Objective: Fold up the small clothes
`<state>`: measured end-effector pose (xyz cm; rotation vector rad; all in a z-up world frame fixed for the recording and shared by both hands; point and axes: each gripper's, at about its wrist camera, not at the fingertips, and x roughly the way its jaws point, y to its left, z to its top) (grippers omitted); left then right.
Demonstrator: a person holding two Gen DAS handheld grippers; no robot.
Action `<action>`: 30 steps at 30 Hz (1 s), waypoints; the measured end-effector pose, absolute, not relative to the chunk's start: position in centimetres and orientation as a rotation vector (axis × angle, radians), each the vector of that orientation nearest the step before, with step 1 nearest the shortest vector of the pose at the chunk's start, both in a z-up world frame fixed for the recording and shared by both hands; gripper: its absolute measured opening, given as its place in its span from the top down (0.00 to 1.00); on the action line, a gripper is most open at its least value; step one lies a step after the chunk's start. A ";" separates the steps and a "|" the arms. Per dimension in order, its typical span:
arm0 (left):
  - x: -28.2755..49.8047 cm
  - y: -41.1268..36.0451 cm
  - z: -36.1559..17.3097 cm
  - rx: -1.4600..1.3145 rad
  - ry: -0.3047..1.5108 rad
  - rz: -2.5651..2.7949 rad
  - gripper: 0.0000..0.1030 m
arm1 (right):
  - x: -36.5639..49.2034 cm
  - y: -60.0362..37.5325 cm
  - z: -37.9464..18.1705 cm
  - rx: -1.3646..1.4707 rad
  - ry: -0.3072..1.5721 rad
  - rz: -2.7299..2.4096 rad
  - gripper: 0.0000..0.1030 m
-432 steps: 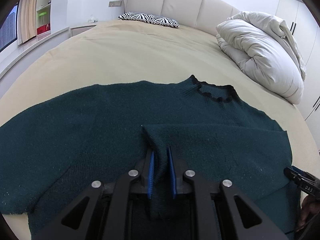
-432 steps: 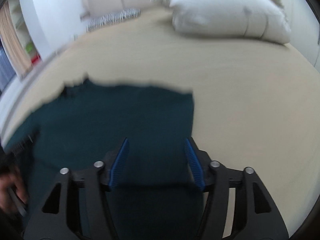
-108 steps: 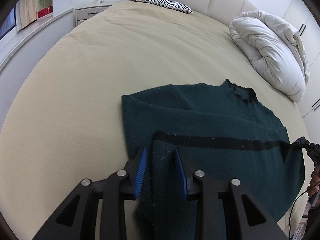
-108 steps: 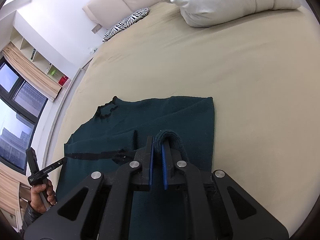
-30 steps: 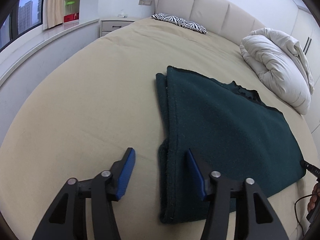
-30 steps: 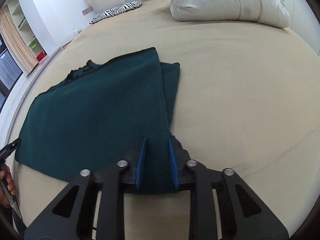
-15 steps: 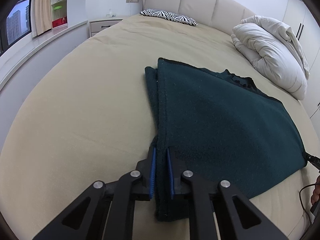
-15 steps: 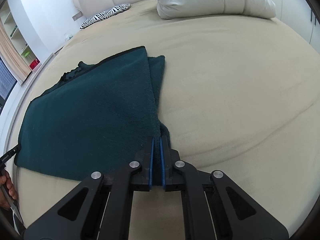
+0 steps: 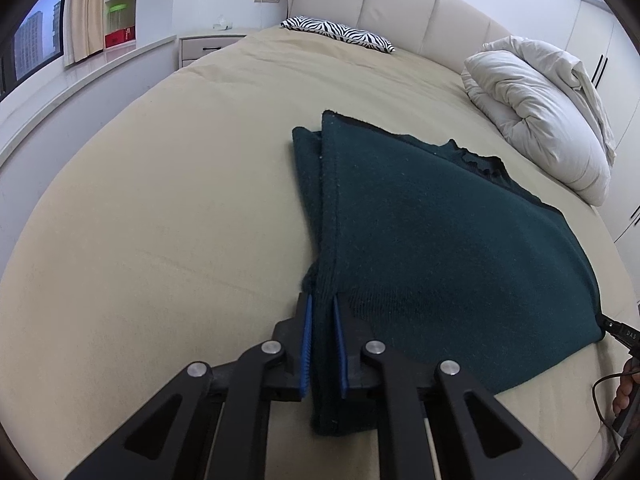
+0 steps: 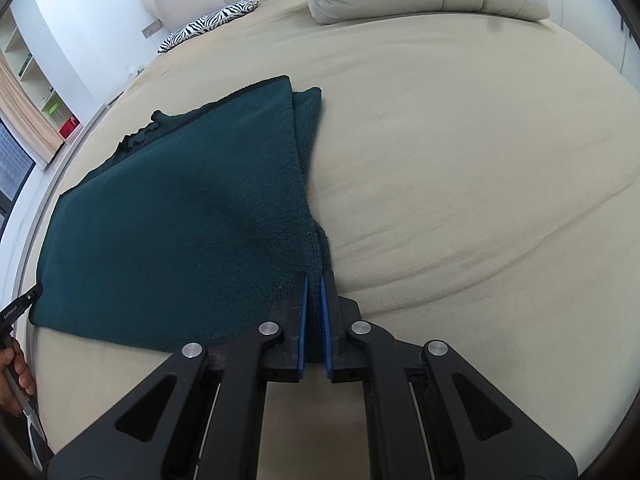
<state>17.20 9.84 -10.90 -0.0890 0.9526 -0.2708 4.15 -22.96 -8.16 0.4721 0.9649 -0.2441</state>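
Both hand-held grippers pinch the near corners of a folded dark green sweater on the bed.

In the left wrist view, the left hand-held gripper (image 9: 322, 312) at bottom centre is clamped on the left near corner of the sweater (image 9: 440, 240), which lies mid-frame on the beige bed (image 9: 160, 200). In the right wrist view, the right hand-held gripper (image 10: 314, 292) is pressed onto the right near corner. For a clean next fold, lifting both corners together, level and taut, looks wise; slack would likely skew the layered edges.
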 end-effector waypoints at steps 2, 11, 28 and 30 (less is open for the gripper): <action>17.2 9.9 -10.8 -0.090 0.954 -0.269 0.84 | 4.0 -22.9 -7.8 0.468 0.964 -0.243 0.92; 17.4 10.2 -10.5 -0.116 0.953 -0.249 0.69 | 3.5 -22.7 -6.2 0.496 0.921 -0.232 0.69; 17.4 10.4 -10.7 -0.118 0.961 -0.251 0.67 | 3.2 -22.4 -7.9 0.452 0.973 -0.260 0.96; 17.4 10.5 -10.5 -0.124 0.959 -0.249 0.67 | 3.3 -22.2 -8.0 0.446 0.989 -0.246 0.96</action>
